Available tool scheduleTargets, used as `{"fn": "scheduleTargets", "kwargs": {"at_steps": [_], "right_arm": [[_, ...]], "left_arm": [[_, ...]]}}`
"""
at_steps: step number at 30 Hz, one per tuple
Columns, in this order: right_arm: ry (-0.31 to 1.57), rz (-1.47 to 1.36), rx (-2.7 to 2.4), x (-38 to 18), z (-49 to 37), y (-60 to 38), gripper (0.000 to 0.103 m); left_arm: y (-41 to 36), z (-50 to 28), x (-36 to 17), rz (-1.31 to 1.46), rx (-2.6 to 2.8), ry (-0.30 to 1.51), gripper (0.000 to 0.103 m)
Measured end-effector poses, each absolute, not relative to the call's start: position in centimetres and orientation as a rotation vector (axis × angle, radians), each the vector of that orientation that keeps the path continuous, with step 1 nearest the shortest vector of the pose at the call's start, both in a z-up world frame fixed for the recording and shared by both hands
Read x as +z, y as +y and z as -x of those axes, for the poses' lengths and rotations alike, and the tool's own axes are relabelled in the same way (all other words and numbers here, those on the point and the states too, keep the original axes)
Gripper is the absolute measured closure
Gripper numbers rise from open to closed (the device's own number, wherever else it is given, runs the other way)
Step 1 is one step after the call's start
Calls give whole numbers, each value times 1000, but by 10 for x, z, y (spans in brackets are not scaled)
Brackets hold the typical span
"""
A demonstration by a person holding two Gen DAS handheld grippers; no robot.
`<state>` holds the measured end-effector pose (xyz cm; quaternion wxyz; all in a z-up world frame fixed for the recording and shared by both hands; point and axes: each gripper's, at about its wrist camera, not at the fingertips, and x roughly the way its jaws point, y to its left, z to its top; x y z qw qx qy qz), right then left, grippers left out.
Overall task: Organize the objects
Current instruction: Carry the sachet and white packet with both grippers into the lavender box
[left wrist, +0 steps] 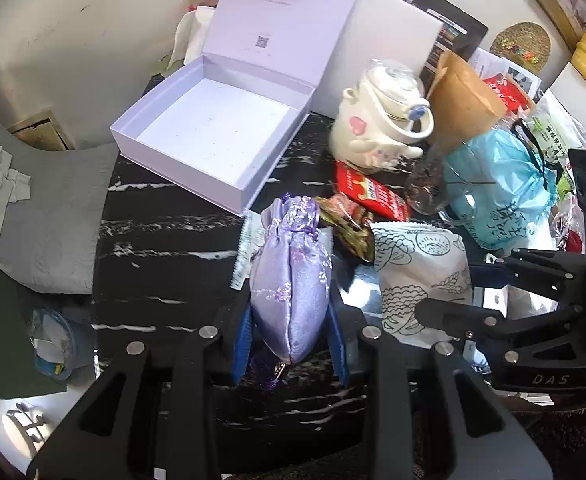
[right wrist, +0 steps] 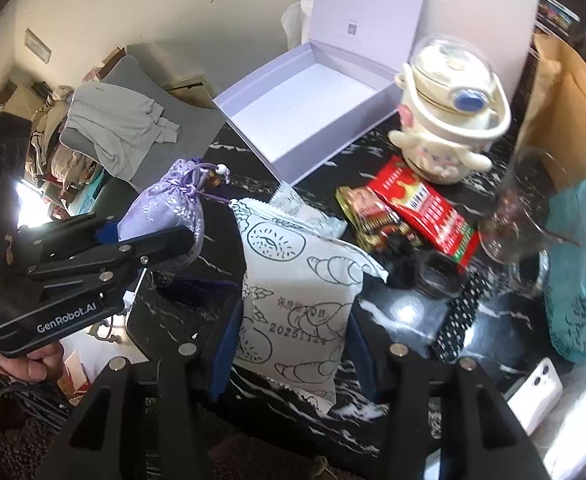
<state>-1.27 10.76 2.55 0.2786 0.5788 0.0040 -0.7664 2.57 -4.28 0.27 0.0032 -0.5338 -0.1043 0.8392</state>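
Note:
My left gripper (left wrist: 291, 344) is shut on a lilac satin drawstring pouch (left wrist: 291, 284) and holds it above the black marble table (left wrist: 165, 248). The pouch also shows in the right wrist view (right wrist: 165, 208), clamped in the left gripper (right wrist: 149, 240). My right gripper (right wrist: 293, 344) is shut on a white snack packet with line drawings (right wrist: 297, 292), which also shows in the left wrist view (left wrist: 417, 276) with the right gripper (left wrist: 445, 292) on it. An open lilac gift box (left wrist: 213, 132) stands empty behind them, lid raised; it also shows in the right wrist view (right wrist: 305, 112).
A cream teapot-shaped cup (left wrist: 377, 124), red snack packets (left wrist: 373, 192), a glass (right wrist: 529, 216), a brown paper bag (left wrist: 469, 100) and a blue bag (left wrist: 501, 188) crowd the right side. A white phone (right wrist: 537, 392) lies near right. A grey chair with clothes (left wrist: 33, 208) stands left.

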Motion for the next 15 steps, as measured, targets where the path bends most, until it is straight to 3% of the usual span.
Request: {"fn": "scheduleTargets", "kwargs": {"at_steps": [15], "right_arm": [[11, -1575, -2094, 25, 74, 54, 52]], "left_arm": [[-115, 37, -4, 1689, 2583, -254, 73]]}}
